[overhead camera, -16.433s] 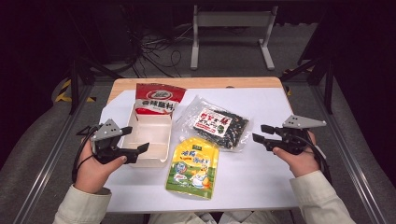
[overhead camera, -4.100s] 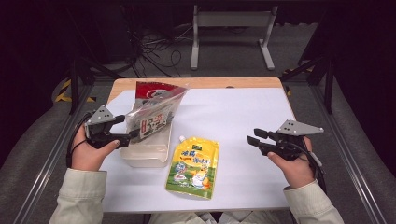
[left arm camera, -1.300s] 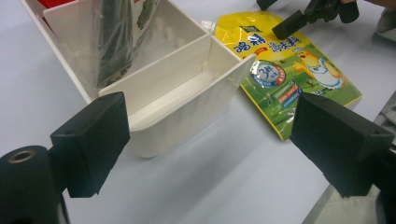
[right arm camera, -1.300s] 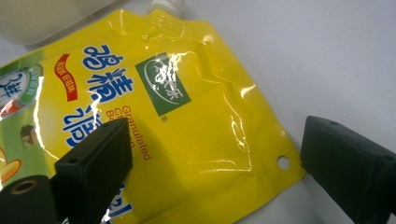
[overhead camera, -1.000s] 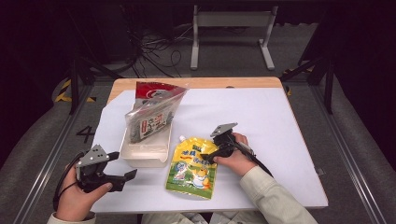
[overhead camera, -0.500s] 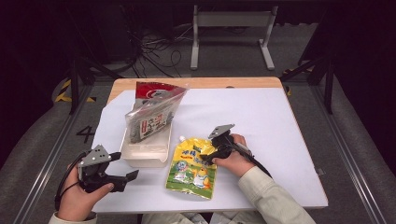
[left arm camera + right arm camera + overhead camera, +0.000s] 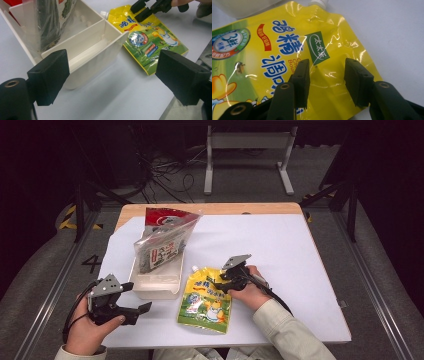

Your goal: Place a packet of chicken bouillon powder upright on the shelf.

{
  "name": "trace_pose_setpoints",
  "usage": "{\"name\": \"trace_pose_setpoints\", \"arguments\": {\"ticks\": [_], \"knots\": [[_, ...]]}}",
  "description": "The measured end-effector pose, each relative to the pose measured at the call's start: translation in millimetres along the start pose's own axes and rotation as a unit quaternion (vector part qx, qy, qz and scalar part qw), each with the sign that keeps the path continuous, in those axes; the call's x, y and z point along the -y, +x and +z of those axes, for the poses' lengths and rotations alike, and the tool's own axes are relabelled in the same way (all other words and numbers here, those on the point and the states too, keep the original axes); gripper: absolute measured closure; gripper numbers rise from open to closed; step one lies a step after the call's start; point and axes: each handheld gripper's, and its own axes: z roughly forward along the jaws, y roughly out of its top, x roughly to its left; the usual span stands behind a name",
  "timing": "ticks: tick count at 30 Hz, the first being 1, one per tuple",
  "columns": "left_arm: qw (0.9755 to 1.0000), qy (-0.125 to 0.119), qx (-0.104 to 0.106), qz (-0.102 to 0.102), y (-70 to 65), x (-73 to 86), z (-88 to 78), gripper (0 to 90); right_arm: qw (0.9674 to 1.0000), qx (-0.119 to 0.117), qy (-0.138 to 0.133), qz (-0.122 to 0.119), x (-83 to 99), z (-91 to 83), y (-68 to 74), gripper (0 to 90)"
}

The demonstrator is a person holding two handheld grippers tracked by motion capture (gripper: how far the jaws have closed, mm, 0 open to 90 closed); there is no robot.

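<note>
- The yellow pouch [image 7: 206, 301] lies flat on the white desk [image 7: 300, 270], just right of the white tray [image 7: 157, 276], its spout [image 7: 195, 269] at the far left corner and its long axis running from there toward the person.
- The right tool [image 7: 223, 281] sits on the pouch's far right part, coming at it from the right edge; its jaws have just been closing and now stand half drawn in, with the crinkled film [image 7: 329, 72] bunched between them. In the right tool's view a gap remains on each side of the fold, so I judge it not yet pinched.
- The left tool [image 7: 137, 310] hovers spread wide and empty at the desk's near left, the tray's near corner between it and the pouch.
- A clear packet [image 7: 160, 247] leans in the tray's far compartment; the near compartment [image 7: 92, 47] is empty.
- The right hand is much nearer, and the tray lies to the pouch's left, so the coming lift probably goes leftward.
</note>
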Motion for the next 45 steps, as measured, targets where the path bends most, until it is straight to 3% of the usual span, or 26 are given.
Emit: {"name": "trace_pose_setpoints", "arguments": {"ticks": [5, 6, 7, 8, 10, 12, 15, 16, 17, 21, 24, 27, 33, 45], "knots": [[1.0000, -0.001, -0.001, -0.002, 0.4, 0.6, -0.3, 12.2, 0.9999, 0.000, -0.005, 0.010, 1.0, -0.5, -2.9, 61.9], [1.0000, -0.001, 0.000, -0.002, 0.8, 0.7, 0.0, 12.2, 0.9999, 0.004, -0.004, 0.009, 0.6, -0.6, -2.7, 67.0], [1.0000, -0.001, 0.002, -0.001, 0.8, 0.8, 0.3, 12.1, 0.9999, 0.002, -0.004, 0.015, 0.6, -0.8, -3.4, 81.7], [1.0000, -0.001, 0.002, 0.000, 0.9, 0.9, 0.4, 12.2, 0.9992, -0.021, -0.007, 0.032, 1.3, 0.2, -4.4, 82.6], [1.0000, 0.000, 0.003, -0.001, 1.4, 1.2, 0.7, 12.1, 0.9990, -0.025, -0.016, 0.034, 3.5, 0.2, -5.6, 82.9], [1.0000, 0.000, 0.003, -0.003, 1.7, 1.3, 1.6, 12.1, 0.9993, -0.022, -0.021, 0.021, 4.8, -0.1, -4.8, 82.8], [1.0000, 0.000, 0.005, -0.001, 1.8, 1.3, 2.2, 12.1, 0.9992, -0.031, -0.021, 0.012, 4.0, -0.6, -6.8, 76.1], [1.0000, 0.000, 0.007, -0.002, 1.9, 1.4, 2.8, 12.1, 0.9992, -0.032, -0.020, 0.008, 3.2, -1.5, -6.7, 62.1], [1.0000, 0.001, 0.007, -0.001, 2.8, 1.3, 3.3, 12.1, 0.9998, -0.007, -0.017, -0.005, 1.6, -3.5, -7.3, 50.8], [1.0000, 0.003, 0.007, -0.002, 3.9, 1.7, 4.7, 12.1, 0.9996, 0.014, -0.022, 0.003, -1.2, -7.7, -16.6, 31.7], [1.0000, 0.004, 0.006, -0.002, 3.7, 2.1, 4.3, 12.0, 0.9995, 0.029, 0.005, -0.011, -2.0, -4.1, -20.4, 20.4], [0.9999, 0.004, 0.009, -0.004, 2.9, 2.3, 3.2, 12.1, 0.9996, 0.016, 0.022, -0.010, -1.9, 1.9, -21.3, 16.1], [0.9999, 0.004, 0.008, -0.005, 1.4, 2.4, 3.9, 12.1, 0.9989, 0.022, 0.041, -0.002, -5.5, 1.0, -14.9, 24.7], [0.9999, 0.007, 0.012, 0.002, -0.6, 0.7, 5.2, 12.0, 0.9989, 0.037, 0.022, 0.017, 0.2, -2.0, -8.2, 36.8]]}}
